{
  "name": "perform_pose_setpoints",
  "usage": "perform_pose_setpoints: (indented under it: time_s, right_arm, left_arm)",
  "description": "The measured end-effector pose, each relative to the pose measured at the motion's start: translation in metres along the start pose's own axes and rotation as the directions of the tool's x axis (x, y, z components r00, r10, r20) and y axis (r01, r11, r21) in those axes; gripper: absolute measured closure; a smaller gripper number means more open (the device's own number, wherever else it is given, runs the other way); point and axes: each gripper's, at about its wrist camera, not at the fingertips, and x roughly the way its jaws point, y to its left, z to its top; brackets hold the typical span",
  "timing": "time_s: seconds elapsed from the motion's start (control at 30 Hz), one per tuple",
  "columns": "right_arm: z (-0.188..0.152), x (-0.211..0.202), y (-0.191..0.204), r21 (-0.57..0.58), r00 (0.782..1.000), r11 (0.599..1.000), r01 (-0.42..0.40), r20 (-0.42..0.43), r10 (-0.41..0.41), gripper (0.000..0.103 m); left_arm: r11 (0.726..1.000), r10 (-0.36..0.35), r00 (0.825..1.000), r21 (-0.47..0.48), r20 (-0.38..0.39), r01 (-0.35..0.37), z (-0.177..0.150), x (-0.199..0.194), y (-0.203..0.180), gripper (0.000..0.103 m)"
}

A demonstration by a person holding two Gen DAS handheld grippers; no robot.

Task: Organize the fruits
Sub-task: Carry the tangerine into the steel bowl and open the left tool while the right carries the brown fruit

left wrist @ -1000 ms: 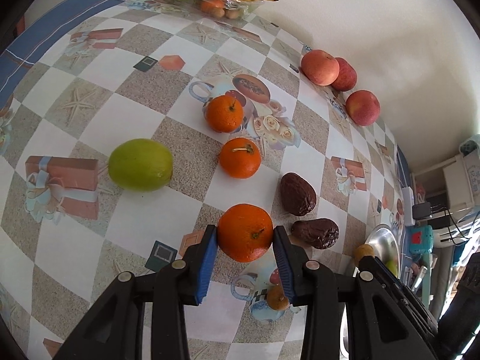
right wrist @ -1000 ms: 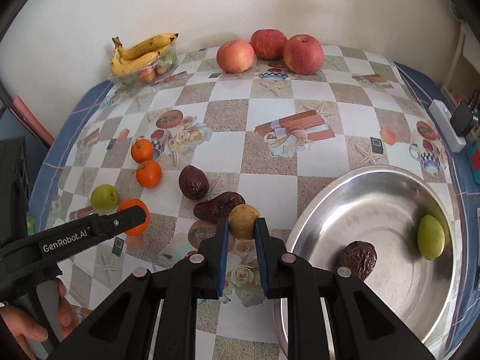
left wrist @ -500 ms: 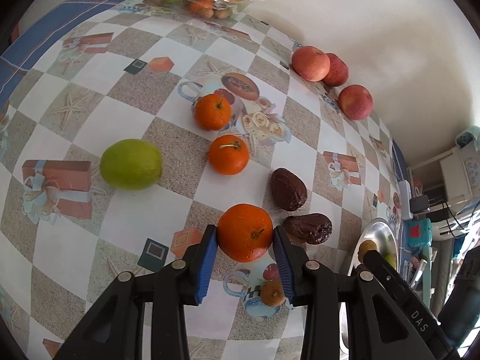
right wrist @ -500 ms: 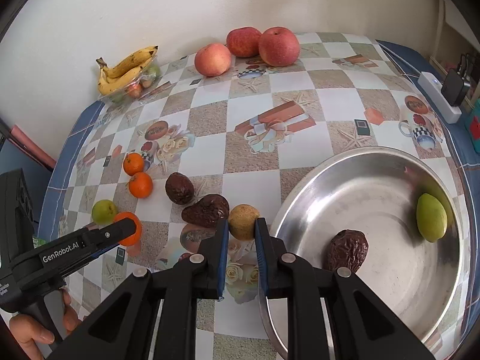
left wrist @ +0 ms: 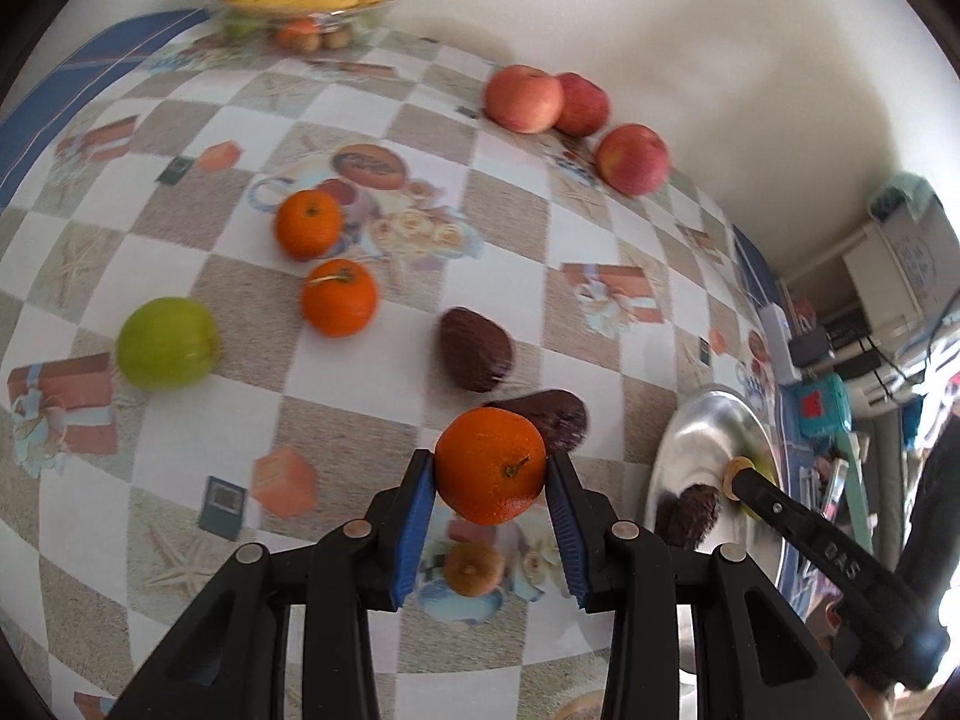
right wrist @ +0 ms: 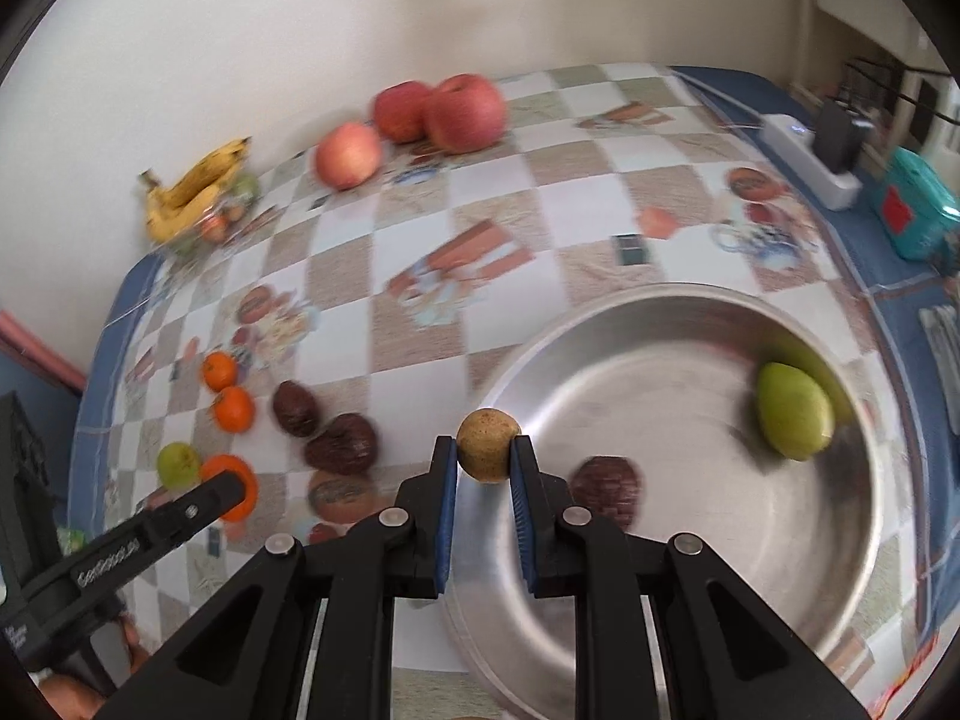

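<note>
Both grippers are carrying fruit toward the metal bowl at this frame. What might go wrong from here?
1. The right gripper pinches the small brown fruit only at its fingertips, at the metal bowl rim; it may slip out short.
2. The left gripper holds the orange just as shallowly.
3. Dropped fruit may roll into the green pear or the dark fruit inside.

Two black plastic two-finger grippers, left (left wrist: 489, 471) and right (right wrist: 485, 461), are seen, each fitted with blue ribbed finger pads (left wrist: 413, 531) and round silver screws (right wrist: 391, 517).
</note>
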Motion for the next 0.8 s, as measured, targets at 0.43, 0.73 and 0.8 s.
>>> perform_pose_setpoints:
  time_s: [0.43,0.73,0.8]
  right_arm:
    - [-0.005,-0.004,-0.058,0.154,0.990,0.979,0.136,-0.050,-0.130,0.084]
    - [-0.006,-0.009,-0.066,0.166,0.987,0.973,0.158,-0.060,-0.150,0.084]
    - [-0.006,-0.008,-0.066,0.167,0.986,0.973,0.161,-0.066,-0.152,0.084]
  left_arm:
    - [0.944,-0.157,0.985,0.281,-0.076,0.172,-0.035,0.017,-0.089,0.061]
    - [0.935,-0.149,0.984,0.311,-0.094,0.171,-0.041,0.020,-0.094,0.058]
    - [0.937,-0.148,0.985,0.306,-0.092,0.169,-0.041,0.019,-0.092,0.058]
